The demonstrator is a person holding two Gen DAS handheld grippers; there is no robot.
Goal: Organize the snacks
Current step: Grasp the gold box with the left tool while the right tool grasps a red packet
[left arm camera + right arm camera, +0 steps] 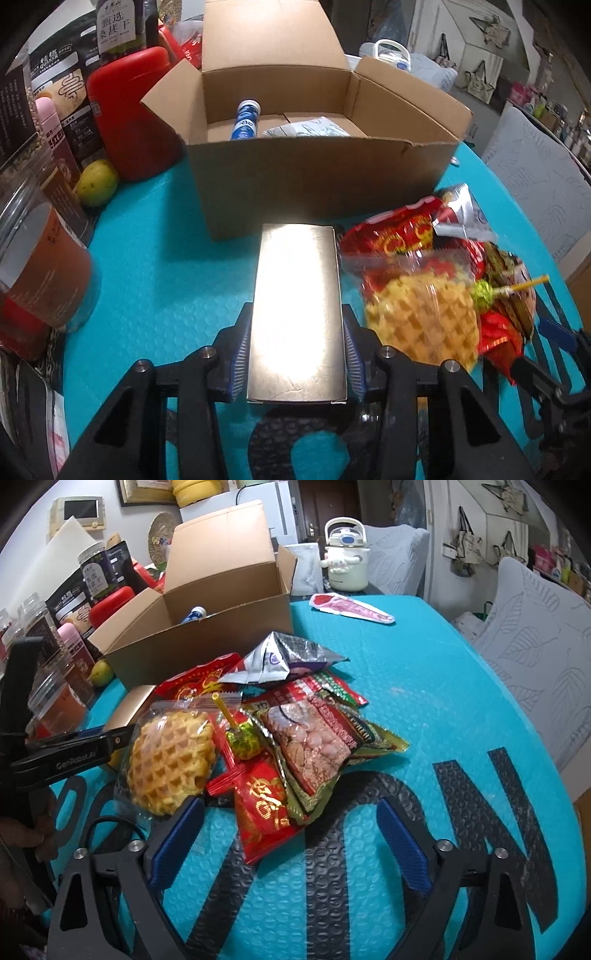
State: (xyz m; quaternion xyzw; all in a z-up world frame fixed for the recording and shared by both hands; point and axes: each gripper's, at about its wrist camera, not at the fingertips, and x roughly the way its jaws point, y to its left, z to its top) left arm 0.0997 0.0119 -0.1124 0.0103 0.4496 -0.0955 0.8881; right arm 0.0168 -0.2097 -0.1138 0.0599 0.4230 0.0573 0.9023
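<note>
Two things already lie in the box: a blue tube and a grey packet. In the left wrist view, the left gripper is clamped on a shiny carton, which sits on the mat just in front of the box.

In the right wrist view, the right gripper is wide apart and holds nothing. Most snacks wait in a pile in front of the box: a waffle, a lollipop, a red packet. Most of the job looks left.
</note>
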